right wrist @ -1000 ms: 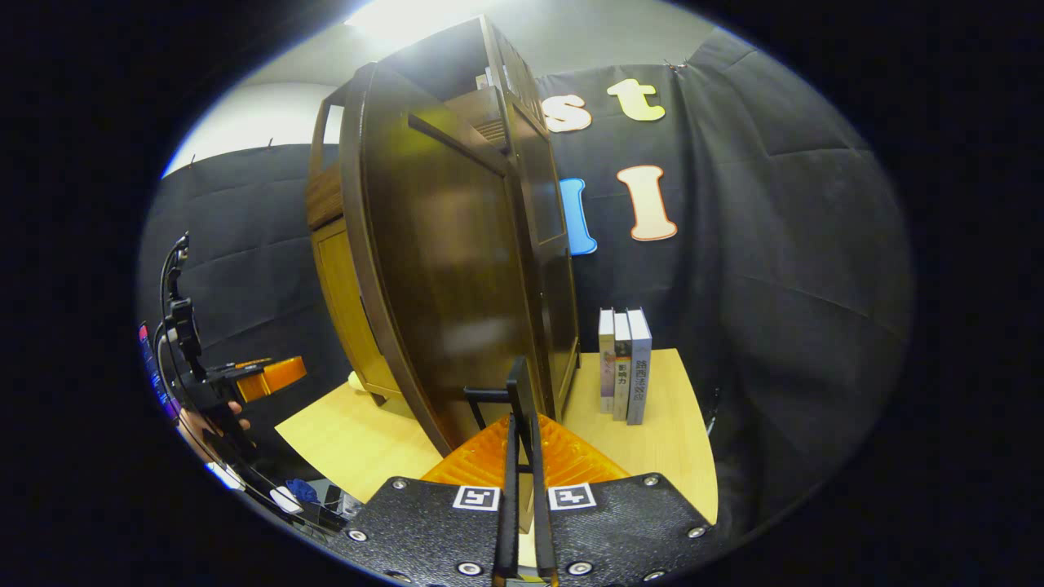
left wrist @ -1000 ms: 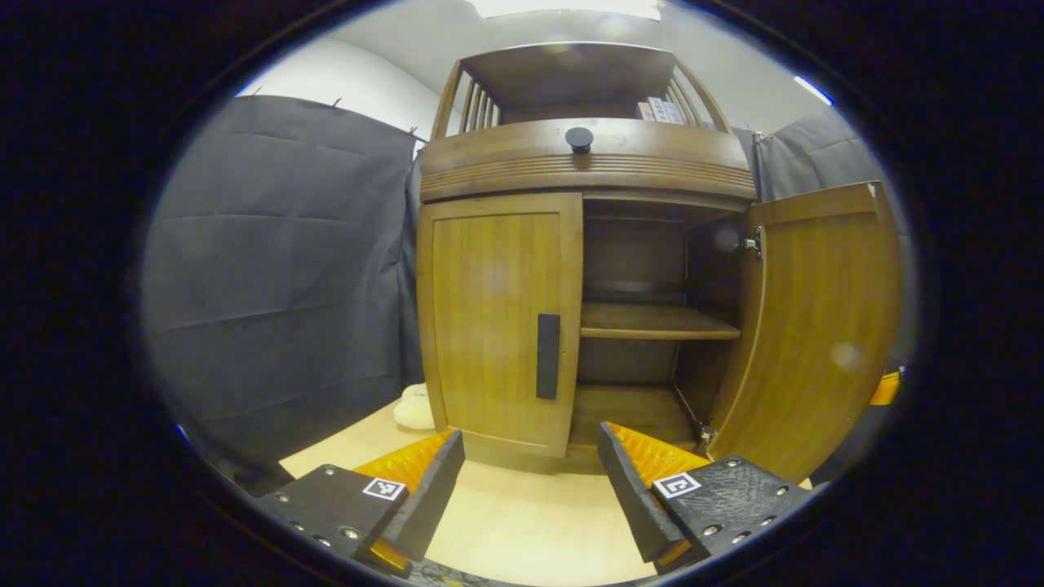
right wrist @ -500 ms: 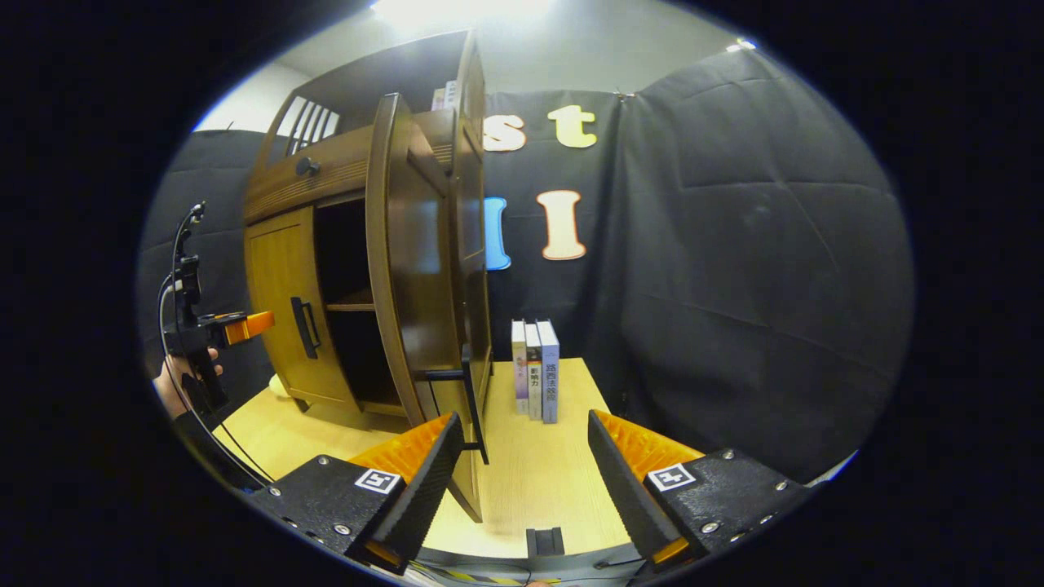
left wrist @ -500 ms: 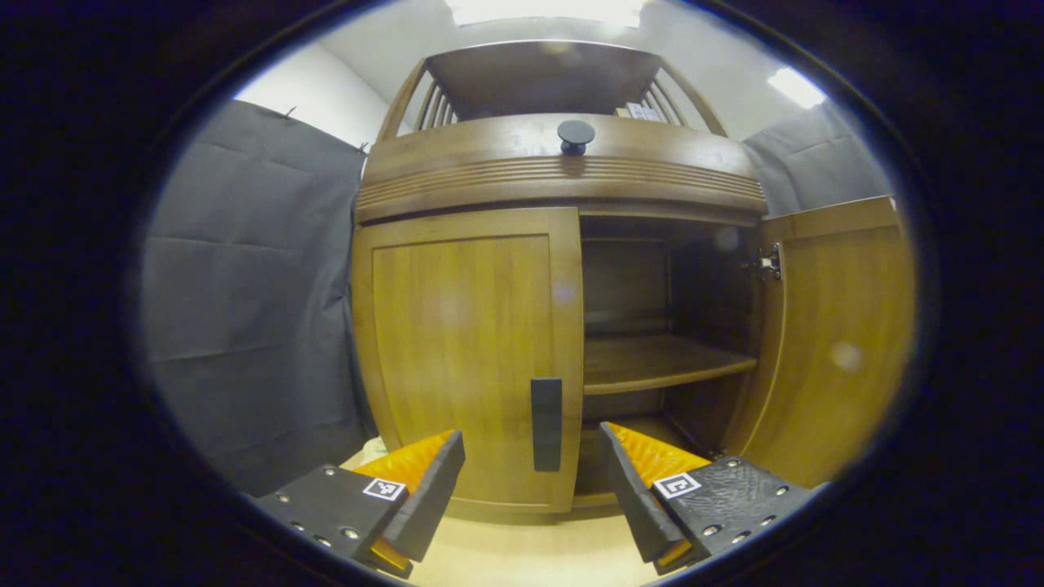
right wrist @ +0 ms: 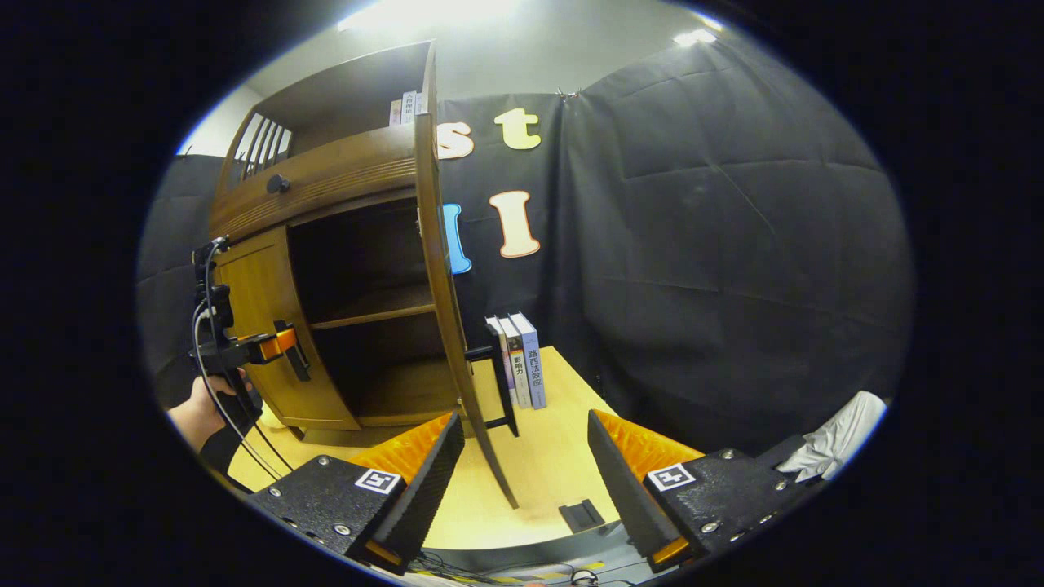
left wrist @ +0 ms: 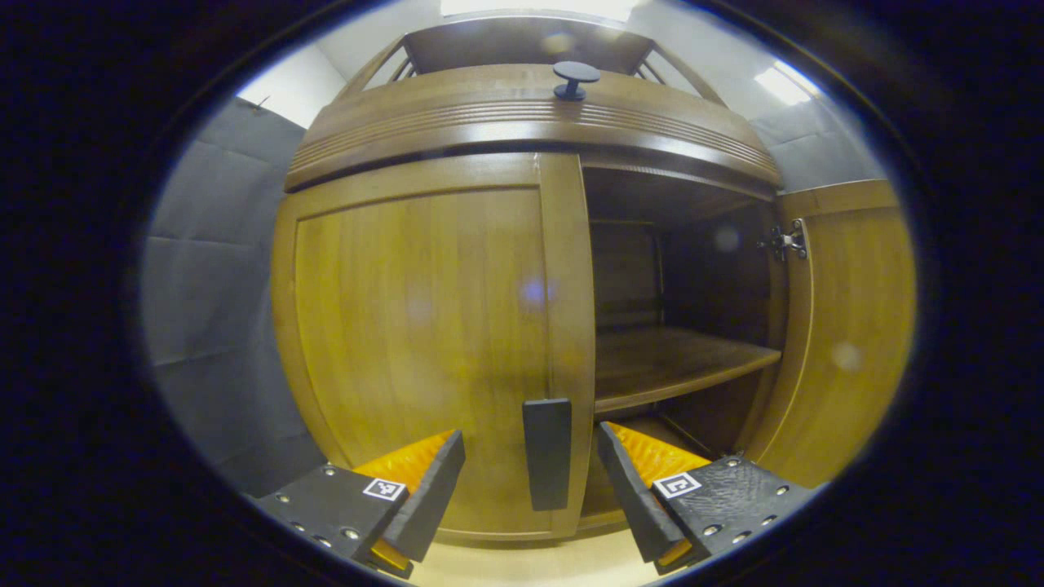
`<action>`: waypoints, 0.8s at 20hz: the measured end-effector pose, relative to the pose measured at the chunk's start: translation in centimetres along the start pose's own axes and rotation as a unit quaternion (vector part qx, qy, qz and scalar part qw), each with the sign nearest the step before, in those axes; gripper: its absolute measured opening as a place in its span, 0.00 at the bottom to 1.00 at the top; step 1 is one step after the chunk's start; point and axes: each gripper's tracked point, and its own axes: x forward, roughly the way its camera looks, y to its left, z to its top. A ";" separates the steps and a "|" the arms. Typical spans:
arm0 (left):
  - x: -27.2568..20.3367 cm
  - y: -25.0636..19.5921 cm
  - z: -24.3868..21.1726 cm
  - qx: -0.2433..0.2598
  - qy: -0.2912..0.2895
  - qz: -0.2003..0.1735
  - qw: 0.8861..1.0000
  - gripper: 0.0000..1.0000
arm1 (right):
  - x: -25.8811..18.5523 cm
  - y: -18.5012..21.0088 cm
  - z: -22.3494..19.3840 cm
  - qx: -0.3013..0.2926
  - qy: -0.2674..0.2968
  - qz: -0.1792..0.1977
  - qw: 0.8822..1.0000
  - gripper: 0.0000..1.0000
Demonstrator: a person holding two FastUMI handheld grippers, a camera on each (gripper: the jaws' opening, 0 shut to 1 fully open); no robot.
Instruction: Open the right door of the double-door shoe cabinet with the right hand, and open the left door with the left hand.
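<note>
- Left tool (left wrist: 530, 477) gapes apart, its fingers flanking the closed left door's handle (left wrist: 546, 452) without touching.
- Right tool (right wrist: 522, 465) spread apart, near the swung-open right door (right wrist: 444, 269).

The cabinet (left wrist: 522, 269) is faced squarely, close up, in the left gripper view; obliquely, farther off, at frame left (right wrist: 326, 269) in the right gripper view.

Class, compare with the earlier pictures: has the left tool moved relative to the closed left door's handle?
Yes. The left tool has come closer to the cabinet: the handle on the left door now sits between its open fingers.
</note>
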 end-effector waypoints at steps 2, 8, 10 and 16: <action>0.8 -0.3 0.2 -0.002 -0.003 -0.002 1.000 0.84 | -0.1 0.8 -0.4 0.002 0.005 0.006 1.000 0.92; 1.8 -0.8 0.0 0.000 -0.015 -0.003 1.000 0.24 | -0.3 3.3 -0.7 0.006 0.005 0.043 0.999 0.92; 1.8 -0.6 -0.3 -0.010 -0.019 -0.010 1.000 0.27 | -0.1 3.6 -0.5 0.004 0.002 0.057 0.998 0.92; 0.2 -0.4 -0.6 -0.022 -0.012 -0.038 0.999 0.29 | 0.3 5.3 -0.6 -0.001 0.001 0.091 0.996 0.94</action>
